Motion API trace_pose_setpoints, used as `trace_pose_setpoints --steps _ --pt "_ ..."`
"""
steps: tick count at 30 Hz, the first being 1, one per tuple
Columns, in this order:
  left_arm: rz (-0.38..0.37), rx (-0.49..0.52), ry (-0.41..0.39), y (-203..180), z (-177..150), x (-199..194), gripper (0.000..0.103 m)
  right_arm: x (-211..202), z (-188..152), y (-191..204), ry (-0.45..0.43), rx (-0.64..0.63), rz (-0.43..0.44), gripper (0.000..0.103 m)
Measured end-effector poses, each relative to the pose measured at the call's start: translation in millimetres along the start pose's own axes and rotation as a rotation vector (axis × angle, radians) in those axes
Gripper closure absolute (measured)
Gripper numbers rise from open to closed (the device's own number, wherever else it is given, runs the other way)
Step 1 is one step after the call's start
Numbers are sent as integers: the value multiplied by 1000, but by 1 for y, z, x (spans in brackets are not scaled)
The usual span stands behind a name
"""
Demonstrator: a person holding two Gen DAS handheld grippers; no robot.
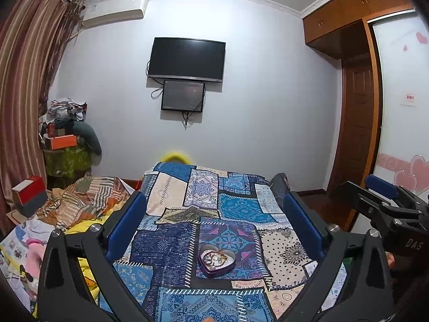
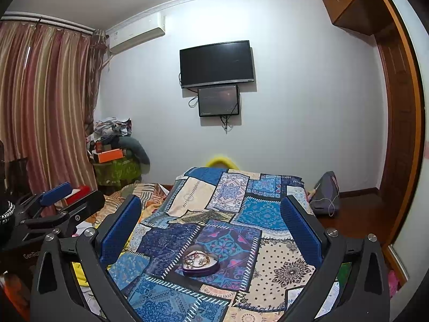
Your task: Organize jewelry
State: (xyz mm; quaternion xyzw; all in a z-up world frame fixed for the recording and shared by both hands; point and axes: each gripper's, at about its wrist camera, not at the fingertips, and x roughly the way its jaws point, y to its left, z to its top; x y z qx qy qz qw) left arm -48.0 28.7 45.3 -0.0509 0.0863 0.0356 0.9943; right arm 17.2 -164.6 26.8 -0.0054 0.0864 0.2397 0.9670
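A purple heart-shaped tin (image 1: 215, 260) lies on the patchwork bedspread (image 1: 171, 241), lid off, with a tangle of several gold chains and bracelets inside. In the left wrist view my left gripper (image 1: 214, 197) hangs above the bed with its blue pads far apart and nothing between them; the tin lies below and ahead of it. The right gripper (image 1: 367, 190) shows at the right edge. In the right wrist view my right gripper (image 2: 210, 200) is just as wide open and empty, with the tin (image 2: 199, 263) low between its fingers. The left gripper (image 2: 75, 198) appears at the left.
Crumpled striped bedding (image 1: 85, 201) and papers lie left of the bedspread, with a red and grey box (image 1: 29, 196) beside them. A clothes pile (image 1: 67, 134) stands in the corner by the curtain. A grey bag (image 2: 324, 193) sits at the bed's right side.
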Motion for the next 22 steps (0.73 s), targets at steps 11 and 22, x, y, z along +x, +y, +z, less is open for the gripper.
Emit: trace_pose_setpoints --steps 11,22 --pt "-9 15 3 -4 -1 0 1 2 0 -2 12 8 -4 0" --pt "-14 14 4 -2 -5 2 1 6 0 -2 25 12 -4 0"
